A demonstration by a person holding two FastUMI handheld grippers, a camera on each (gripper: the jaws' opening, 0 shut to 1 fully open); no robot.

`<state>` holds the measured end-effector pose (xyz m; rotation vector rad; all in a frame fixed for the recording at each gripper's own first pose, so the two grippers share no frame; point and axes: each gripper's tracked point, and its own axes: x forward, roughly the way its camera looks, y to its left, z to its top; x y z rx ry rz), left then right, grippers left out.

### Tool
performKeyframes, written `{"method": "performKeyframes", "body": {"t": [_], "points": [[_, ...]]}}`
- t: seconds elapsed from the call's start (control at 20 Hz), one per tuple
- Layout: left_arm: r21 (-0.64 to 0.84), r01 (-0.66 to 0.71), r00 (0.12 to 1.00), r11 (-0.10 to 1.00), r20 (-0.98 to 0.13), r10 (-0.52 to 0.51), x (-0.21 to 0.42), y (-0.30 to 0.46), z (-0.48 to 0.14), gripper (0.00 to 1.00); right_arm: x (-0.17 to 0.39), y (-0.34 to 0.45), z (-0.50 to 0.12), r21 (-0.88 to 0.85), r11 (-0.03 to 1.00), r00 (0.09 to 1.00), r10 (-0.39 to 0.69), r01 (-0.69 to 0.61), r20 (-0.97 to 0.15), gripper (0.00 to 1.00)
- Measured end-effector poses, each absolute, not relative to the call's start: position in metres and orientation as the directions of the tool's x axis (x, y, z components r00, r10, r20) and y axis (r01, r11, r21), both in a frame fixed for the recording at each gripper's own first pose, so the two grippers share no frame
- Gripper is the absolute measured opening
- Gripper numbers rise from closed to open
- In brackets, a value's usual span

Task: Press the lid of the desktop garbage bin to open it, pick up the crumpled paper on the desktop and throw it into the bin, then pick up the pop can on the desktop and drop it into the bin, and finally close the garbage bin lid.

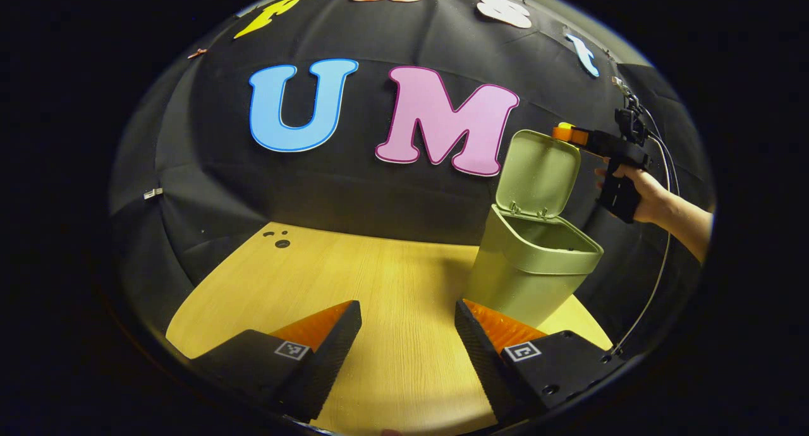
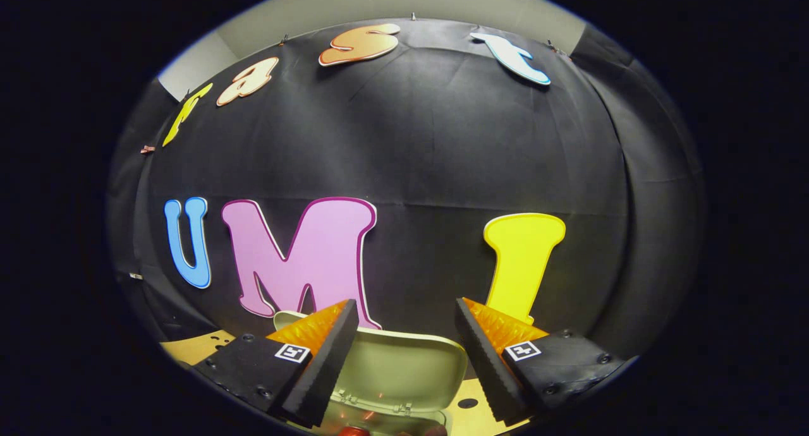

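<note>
Bin (image 1: 528,272) lid (image 1: 539,174) stands upright, right gripper (image 1: 564,133) at its top edge.

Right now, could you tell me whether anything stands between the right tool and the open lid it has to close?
Nothing visible does: the right tool hovers just behind the upright lid, open.

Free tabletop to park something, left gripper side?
Bare wood runs from the left gripper back to the wall and left of the bin. Crowded on the right: the raised lid with the right gripper at its top edge.
</note>
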<state>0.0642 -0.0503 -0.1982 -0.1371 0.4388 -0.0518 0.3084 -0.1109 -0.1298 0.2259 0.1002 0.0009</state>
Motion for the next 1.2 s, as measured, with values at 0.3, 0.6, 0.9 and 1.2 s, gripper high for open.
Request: {"method": "performKeyframes", "body": {"t": [0.3, 0.6, 0.9, 1.2], "points": [[-0.150, 0.047, 0.904, 0.988, -0.414, -0.106, 0.057, -0.050, -0.198, 0.96, 0.279, -0.104, -0.128, 0.209, 0.978, 0.990, 0.056, -0.028, -0.129, 0.96], [-0.150, 0.083, 0.901, 0.985, -0.412, -0.138, 0.045, -0.047, -0.199, 0.96, 0.240, -0.093, -0.136, 0.234, 0.971, 0.980, 0.090, -0.046, -0.179, 0.96], [-0.147, 0.106, 0.897, 0.983, -0.413, -0.158, 0.032, -0.042, -0.199, 0.96, 0.205, -0.079, -0.155, 0.231, 0.971, 0.962, 0.121, -0.063, -0.244, 0.96], [-0.143, 0.113, 0.898, 0.983, -0.410, -0.163, 0.024, -0.037, -0.196, 0.96, 0.178, -0.059, -0.184, 0.232, 0.970, 0.938, 0.149, -0.077, -0.314, 0.96]]}}
